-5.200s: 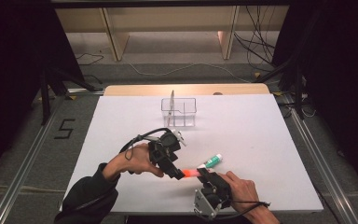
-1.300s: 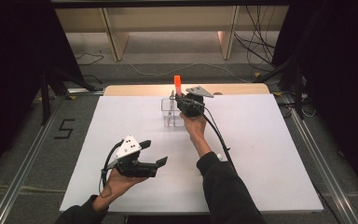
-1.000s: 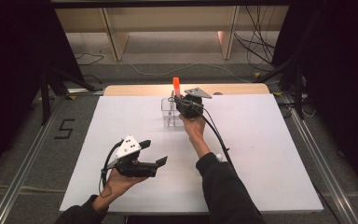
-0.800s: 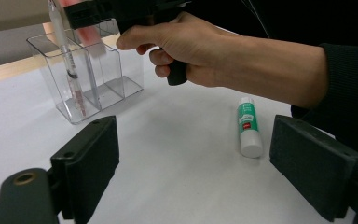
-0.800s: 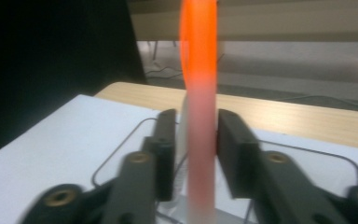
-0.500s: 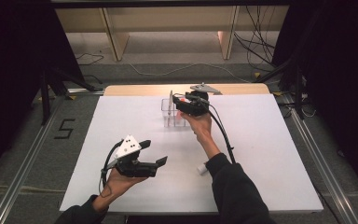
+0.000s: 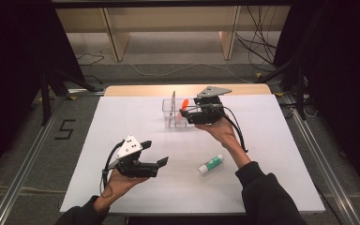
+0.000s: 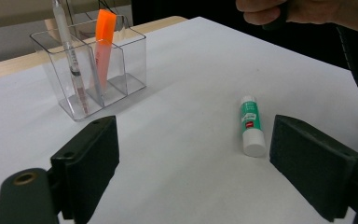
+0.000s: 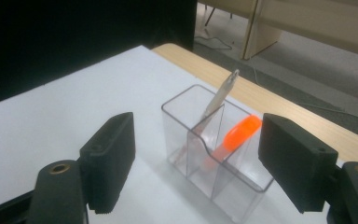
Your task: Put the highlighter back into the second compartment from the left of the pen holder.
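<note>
A clear plastic organizer [image 7: 170, 123] [image 8: 133, 56] [image 9: 179, 140] stands at the far middle of the white table. An orange marker [image 7: 184, 103] [image 8: 103, 46] [image 9: 233, 137] leans inside it, in the compartment beside the one with a silver pen [image 7: 173, 99] [image 8: 70, 46] [image 9: 219, 100]. My right gripper [image 7: 183, 115] [image 9: 200, 158] hovers just right of the organizer; its jaws have just been opening and stand wide with nothing between them. My left gripper [image 7: 154, 152] [image 8: 200, 163] is open and empty near the front left. A green-and-white glue stick [image 7: 211, 164] [image 8: 251, 123] lies on the table.
The white tabletop [image 7: 272, 154] has a wooden strip [image 7: 140, 90] along its far edge. Metal rails [image 7: 23, 178] run along both sides, and shelving legs and cables lie on the floor beyond. The other hand [image 8: 298, 11] shows at the top right of the left gripper view.
The right gripper has let go of the orange marker, which now leans in the organizer, and has risen and drawn back to the right. The left gripper has stayed put.
</note>
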Available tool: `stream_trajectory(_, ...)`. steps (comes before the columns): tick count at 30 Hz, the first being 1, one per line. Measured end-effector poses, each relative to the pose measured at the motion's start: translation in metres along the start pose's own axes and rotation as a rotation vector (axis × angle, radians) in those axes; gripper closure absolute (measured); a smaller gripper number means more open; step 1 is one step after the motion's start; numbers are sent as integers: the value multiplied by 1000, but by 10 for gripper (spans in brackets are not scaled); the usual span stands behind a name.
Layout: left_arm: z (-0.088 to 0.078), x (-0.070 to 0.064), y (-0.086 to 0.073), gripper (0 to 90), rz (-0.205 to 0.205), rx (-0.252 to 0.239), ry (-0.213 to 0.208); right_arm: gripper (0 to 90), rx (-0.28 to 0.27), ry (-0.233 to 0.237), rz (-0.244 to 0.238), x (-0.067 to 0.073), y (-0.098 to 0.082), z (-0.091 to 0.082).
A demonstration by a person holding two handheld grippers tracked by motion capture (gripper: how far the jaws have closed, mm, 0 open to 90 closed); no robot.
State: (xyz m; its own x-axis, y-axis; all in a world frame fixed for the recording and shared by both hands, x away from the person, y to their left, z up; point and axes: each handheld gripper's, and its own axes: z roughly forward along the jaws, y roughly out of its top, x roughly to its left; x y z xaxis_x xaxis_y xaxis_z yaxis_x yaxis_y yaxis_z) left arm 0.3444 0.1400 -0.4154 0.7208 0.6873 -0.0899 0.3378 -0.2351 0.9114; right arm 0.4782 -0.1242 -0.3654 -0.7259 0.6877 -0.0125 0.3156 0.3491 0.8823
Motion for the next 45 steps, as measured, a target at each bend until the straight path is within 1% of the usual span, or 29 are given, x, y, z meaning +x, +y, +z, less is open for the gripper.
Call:
stream_trajectory(3,1,0,0,153,2,1,0,280,9,5,-10,0,-3,-6)
stream_trajectory(4,1,0,0,153,1,2,0,279,13,8,-22,1,-5,-9)
stream_trajectory(10,1,0,0,153,-2,2,1,278,27,16,-56,4,-10,-18)
stream_trajectory(12,0,1,-1,153,-3,2,0,278,36,21,-60,4,-13,-21)
stream_trajectory(15,0,1,-1,153,-5,3,2,278,46,17,-76,5,-18,-25)
stream_trajectory(19,0,1,-1,153,-3,-1,1,274,75,4,-108,8,-27,-32)
stream_trajectory(21,1,1,0,153,-6,-2,0,273,78,7,-107,8,-31,-35)
stream_trajectory(22,1,1,-1,153,-9,-3,-1,270,79,17,-105,8,-32,-36)
stream_trajectory(27,1,2,-1,153,-14,-6,-1,270,59,36,-89,10,-39,-45)
stream_trajectory(32,2,2,-1,153,-19,-3,0,260,47,64,-85,11,-46,-52)
stream_trajectory(33,2,2,-1,153,-21,-3,1,258,47,64,-91,11,-48,-54)
stream_trajectory(35,3,3,-1,153,-18,1,2,252,55,72,-97,10,-51,-56)
stream_trajectory(37,3,3,0,153,-21,0,2,246,65,82,-91,10,-55,-58)
stream_trajectory(40,4,3,0,153,-18,-2,3,238,99,101,-110,11,-61,-59)
stream_trajectory(42,4,3,1,153,-20,-3,3,231,122,111,-113,12,-64,-59)
stream_trajectory(45,5,3,1,153,-15,0,-1,229,143,124,-118,13,-68,-60)
